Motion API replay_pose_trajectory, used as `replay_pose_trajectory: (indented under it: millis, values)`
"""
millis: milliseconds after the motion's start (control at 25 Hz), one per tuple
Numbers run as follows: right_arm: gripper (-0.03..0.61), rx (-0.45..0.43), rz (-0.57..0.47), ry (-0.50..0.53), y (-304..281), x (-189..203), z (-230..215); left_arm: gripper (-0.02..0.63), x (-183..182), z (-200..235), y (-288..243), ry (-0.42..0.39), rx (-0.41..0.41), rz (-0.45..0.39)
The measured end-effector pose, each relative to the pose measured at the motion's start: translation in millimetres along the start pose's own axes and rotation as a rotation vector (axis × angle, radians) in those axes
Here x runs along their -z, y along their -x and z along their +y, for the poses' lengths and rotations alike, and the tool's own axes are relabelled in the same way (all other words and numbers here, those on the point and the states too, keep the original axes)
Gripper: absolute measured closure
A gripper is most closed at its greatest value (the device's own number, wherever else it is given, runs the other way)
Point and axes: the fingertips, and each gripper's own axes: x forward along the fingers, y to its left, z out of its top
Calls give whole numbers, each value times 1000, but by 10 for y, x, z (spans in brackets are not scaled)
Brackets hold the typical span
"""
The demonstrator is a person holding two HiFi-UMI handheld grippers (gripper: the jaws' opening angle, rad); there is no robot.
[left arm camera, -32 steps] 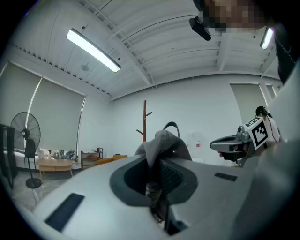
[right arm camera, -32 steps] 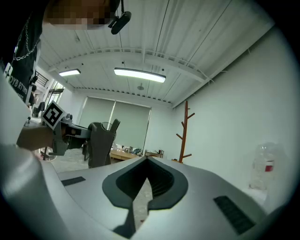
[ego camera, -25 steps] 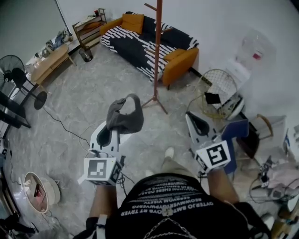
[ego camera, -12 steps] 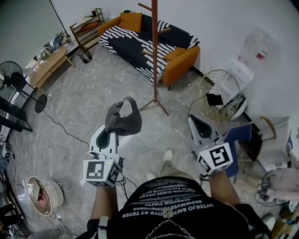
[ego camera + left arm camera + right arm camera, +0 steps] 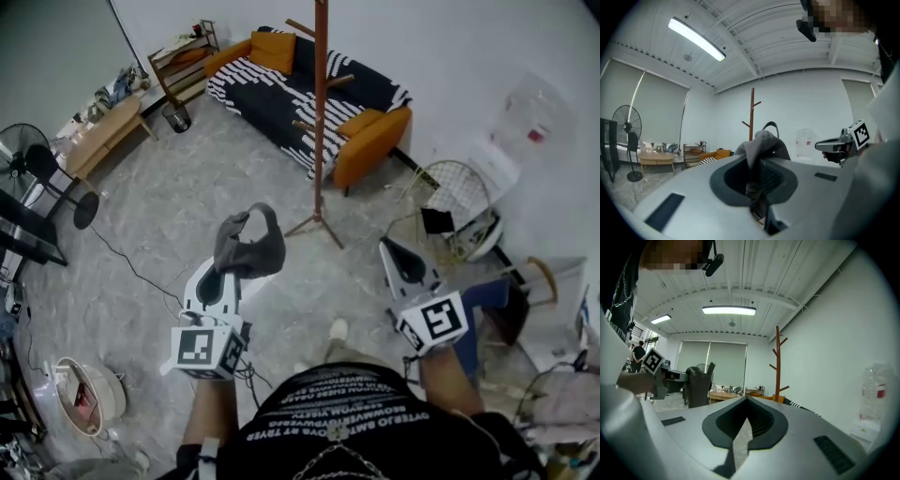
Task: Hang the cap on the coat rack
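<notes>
Head view's got the left claw (image 5: pixel 229 270) clamped tight on the grey cap (image 5: pixel 249 244), which is bunched up and held above the floor, well short of the wooden coat rack (image 5: pixel 319 122) standing in front of the striped sofa (image 5: pixel 300 80). Right claw (image 5: pixel 387 246) is pinched together with nothing in it, off to the side.

Against far wall: striped sofa (image 5: pixel 309 89), orange cushions. At left: black floor fan (image 5: pixel 28 164), low wooden table (image 5: pixel 98 131), shelf (image 5: pixel 183 61).
</notes>
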Motion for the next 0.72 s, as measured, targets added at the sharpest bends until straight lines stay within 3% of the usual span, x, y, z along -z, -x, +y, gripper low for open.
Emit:
replay_pose_trajectory:
  millis: [600,720]
  values:
    - [584,6,25,11,-427,63,-592,601,-150,86,-683,23,-27,15]
    - [584,5,7,14,-482,10,-753,601,-207,-15,-807,35,5,1]
